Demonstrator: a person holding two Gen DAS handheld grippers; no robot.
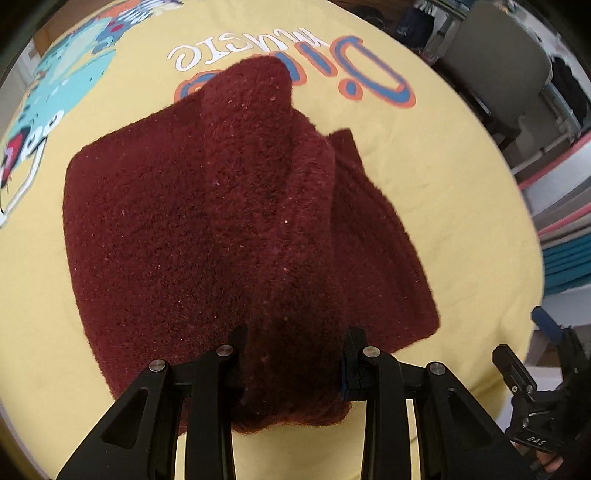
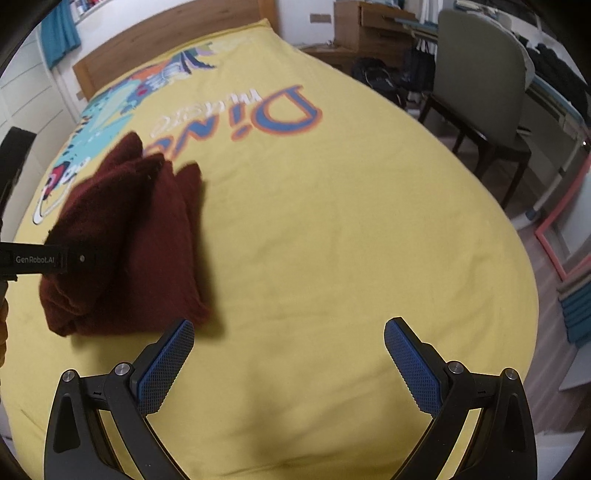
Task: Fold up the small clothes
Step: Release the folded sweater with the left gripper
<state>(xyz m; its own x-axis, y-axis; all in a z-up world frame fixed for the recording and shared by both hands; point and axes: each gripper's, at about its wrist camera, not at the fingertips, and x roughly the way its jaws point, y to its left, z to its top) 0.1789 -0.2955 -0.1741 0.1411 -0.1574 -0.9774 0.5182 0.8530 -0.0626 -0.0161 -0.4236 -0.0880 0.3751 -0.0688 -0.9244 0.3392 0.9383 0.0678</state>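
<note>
Centre frame, the left gripper (image 1: 291, 354) pinches a raised fold of the soft, light, floppy maroon knit (image 1: 155, 221); its edge probably grips best. The right gripper (image 2: 288, 343), fingers apart, hovers empty over the bed (image 2: 332, 240).

Premises are a home bedroom: a bed with yellow printed cover (image 2: 332, 240) and wooden headboard (image 2: 170, 33), an upholstered chair (image 2: 480, 92) beside the bed, a wooden dresser (image 2: 369, 29) beyond the chair.

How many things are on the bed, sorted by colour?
Dark red: 1, the knitted garment, gripped by the left gripper.
Yellow: 1, the printed bed cover underneath.
Total: 2. The right gripper holds nothing.
</note>
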